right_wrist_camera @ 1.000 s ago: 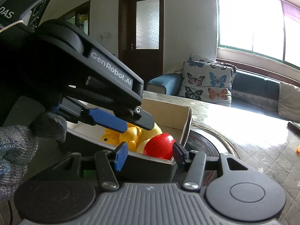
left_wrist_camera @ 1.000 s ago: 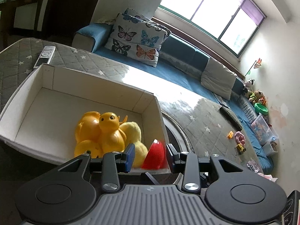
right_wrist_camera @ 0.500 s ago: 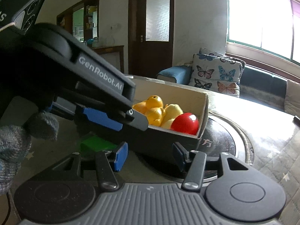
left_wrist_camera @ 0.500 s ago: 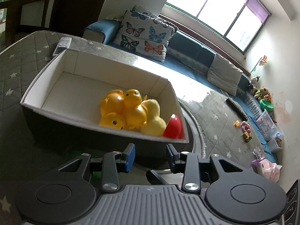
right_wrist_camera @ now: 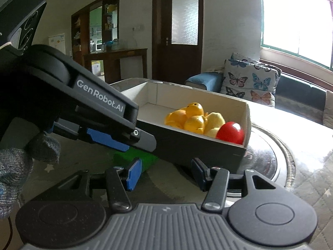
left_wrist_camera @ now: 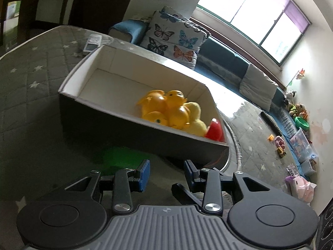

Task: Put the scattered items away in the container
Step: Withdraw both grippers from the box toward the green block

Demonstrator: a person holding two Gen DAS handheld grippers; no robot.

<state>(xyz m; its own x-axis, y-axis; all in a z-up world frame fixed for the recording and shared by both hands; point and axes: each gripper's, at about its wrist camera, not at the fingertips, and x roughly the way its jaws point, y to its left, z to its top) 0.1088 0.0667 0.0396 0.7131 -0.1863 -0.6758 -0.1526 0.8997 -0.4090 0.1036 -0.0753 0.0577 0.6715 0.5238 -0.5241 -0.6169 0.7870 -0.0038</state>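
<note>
Left wrist view: left hand-held gripper point(left_wrist_camera: 166, 174) empty, jaws apart, aimed low at green block point(left_wrist_camera: 122, 156) just before the box point(left_wrist_camera: 145, 135). Ducks point(left_wrist_camera: 170, 112) and red ball point(left_wrist_camera: 215, 132) are boxed. Right hand-held gripper point(right_wrist_camera: 166, 174) likewise gapes empty.

box point(left_wrist_camera: 129, 123): dark grey outside, white inside;
toys point(left_wrist_camera: 172, 112): orange and yellow ducks, one red ball point(right_wrist_camera: 230, 133);
block point(right_wrist_camera: 138, 158): bright green;
cushion point(left_wrist_camera: 174, 39): white, butterfly print

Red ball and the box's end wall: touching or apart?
Touching. The right wrist view shows the red ball pressed into the box corner against its end wall.
</note>
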